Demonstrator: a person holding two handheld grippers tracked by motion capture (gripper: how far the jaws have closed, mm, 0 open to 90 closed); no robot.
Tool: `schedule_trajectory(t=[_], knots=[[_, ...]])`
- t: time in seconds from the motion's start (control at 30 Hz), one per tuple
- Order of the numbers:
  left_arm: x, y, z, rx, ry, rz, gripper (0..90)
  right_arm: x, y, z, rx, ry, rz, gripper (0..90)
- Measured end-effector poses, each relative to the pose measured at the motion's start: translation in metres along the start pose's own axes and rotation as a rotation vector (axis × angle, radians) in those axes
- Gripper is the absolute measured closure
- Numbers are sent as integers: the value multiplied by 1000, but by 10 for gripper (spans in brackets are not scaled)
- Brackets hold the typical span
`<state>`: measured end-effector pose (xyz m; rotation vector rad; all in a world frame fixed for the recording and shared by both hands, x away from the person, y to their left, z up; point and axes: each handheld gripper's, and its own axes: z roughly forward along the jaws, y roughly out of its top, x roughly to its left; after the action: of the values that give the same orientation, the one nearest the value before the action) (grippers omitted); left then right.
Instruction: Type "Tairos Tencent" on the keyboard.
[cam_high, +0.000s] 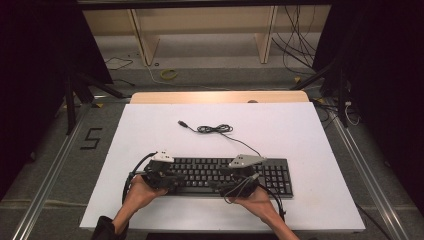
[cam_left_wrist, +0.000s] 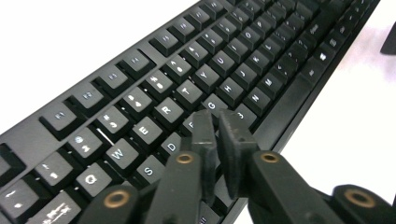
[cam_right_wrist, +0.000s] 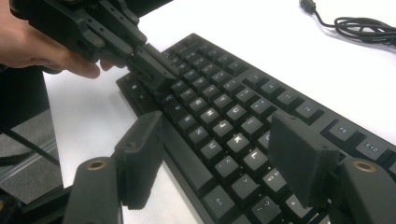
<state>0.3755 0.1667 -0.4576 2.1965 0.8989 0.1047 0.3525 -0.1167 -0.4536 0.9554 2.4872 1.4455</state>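
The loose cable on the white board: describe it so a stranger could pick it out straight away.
Start from the white board that covers the table, then find the black keyboard near its front edge. Behind the keyboard lies the thin black cable, bunched into a small coil in the middle. Unlike the cords trailing from the grippers, it runs from the keyboard's back edge and ends in a free plug lying on the board.

A black full-size keyboard (cam_high: 225, 175) lies flat on the white table top (cam_high: 300, 130), near the front edge and roughly centred between the left and right edges, its long side parallel to that front edge. The keycaps are black with white legends; the number pad sits at the right end. A thin black cable (cam_high: 240, 141) leaves the rear of the keyboard, runs toward the back edge, gathers in a small loose coil (cam_high: 215, 129), and ends in a free plug (cam_high: 183, 123) lying on the table top.
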Motion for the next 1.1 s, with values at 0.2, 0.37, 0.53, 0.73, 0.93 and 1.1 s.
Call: schedule_trajectory(t=[0.2,0.37,0.53,0.73,0.93,1.1], knots=[[4,2,-5,-40,15,-21,648,0,0,1,2,0,-1,362],[8,3,-7,-62,45,-62,497,0,0,1,0,1,0,362],[12,4,-9,-82,51,-87,415,1,0,1,-2,2,0,362],[15,6,-10,-96,57,-97,380,1,0,1,0,3,2,361],[19,7,-9,-97,62,-105,357,1,0,2,3,4,0,361],[22,8,-9,-104,66,-117,352,2,-1,2,3,6,-2,361]])
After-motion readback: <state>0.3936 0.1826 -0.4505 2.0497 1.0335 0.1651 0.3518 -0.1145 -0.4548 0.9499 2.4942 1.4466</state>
